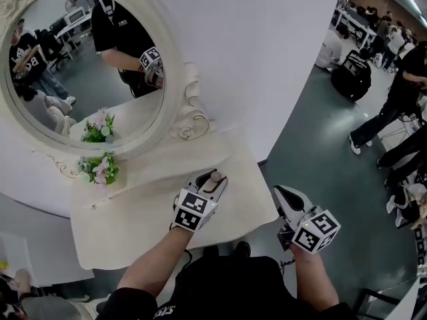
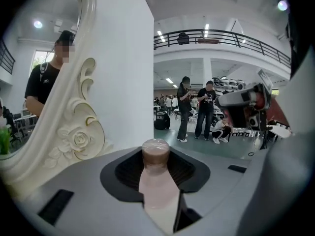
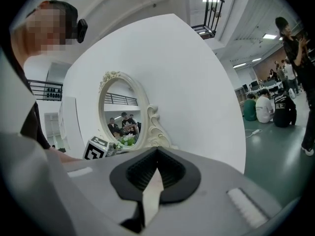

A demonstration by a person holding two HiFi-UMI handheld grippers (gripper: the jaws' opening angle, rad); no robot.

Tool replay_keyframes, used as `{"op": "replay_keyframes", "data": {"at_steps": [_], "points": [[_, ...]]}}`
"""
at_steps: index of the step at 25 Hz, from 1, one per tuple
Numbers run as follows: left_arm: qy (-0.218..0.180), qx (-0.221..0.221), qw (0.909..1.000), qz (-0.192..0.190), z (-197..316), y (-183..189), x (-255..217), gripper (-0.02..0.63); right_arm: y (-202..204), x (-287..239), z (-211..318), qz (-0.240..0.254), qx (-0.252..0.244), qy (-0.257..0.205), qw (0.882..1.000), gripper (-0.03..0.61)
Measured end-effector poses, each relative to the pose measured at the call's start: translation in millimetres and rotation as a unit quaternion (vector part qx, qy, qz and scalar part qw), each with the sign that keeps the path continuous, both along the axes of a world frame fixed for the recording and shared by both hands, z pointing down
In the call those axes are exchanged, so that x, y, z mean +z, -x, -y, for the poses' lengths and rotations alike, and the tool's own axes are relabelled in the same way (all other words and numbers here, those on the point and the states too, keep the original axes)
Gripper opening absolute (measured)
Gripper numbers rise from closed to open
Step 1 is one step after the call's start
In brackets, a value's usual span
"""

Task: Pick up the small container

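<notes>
The small container (image 1: 215, 177) is a pale pink bottle with a brown cap. My left gripper (image 1: 211, 182) is shut on its body over the cream table (image 1: 127, 219), near the table's front right. In the left gripper view the container (image 2: 156, 154) stands between the dark pads (image 2: 128, 173), its cap poking out past the tips. I cannot tell whether its base touches the table. My right gripper (image 1: 281, 193) hangs off the table's right edge, over the floor. In the right gripper view that gripper (image 3: 157, 152) is shut with nothing in it.
An oval mirror in an ornate cream frame (image 1: 185, 115) leans on the curved white wall behind the table. A small bunch of flowers (image 1: 100, 169) stands at its foot. Several people (image 1: 393, 105) stand on the green floor at the right.
</notes>
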State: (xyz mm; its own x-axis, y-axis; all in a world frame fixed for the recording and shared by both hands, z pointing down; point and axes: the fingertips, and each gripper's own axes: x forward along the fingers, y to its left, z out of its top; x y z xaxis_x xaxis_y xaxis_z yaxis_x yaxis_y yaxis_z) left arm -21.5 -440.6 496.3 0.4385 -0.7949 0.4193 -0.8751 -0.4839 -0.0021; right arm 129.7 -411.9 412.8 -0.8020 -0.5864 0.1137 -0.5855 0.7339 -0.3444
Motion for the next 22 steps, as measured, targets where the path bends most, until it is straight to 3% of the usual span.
{"op": "replay_keyframes", "data": {"at_steps": [11, 22], "points": [[-0.028, -0.049, 0.9984, -0.003, -5, 25, -78, 0.144, 9, -33, 19, 0.017, -0.055, -0.03, 0.998, 0.011], [-0.051, -0.061, 0.9968, -0.006, -30, 34, -126, 0.144, -2, -52, 17, 0.032, -0.04, -0.07, 0.996, 0.009]]}}
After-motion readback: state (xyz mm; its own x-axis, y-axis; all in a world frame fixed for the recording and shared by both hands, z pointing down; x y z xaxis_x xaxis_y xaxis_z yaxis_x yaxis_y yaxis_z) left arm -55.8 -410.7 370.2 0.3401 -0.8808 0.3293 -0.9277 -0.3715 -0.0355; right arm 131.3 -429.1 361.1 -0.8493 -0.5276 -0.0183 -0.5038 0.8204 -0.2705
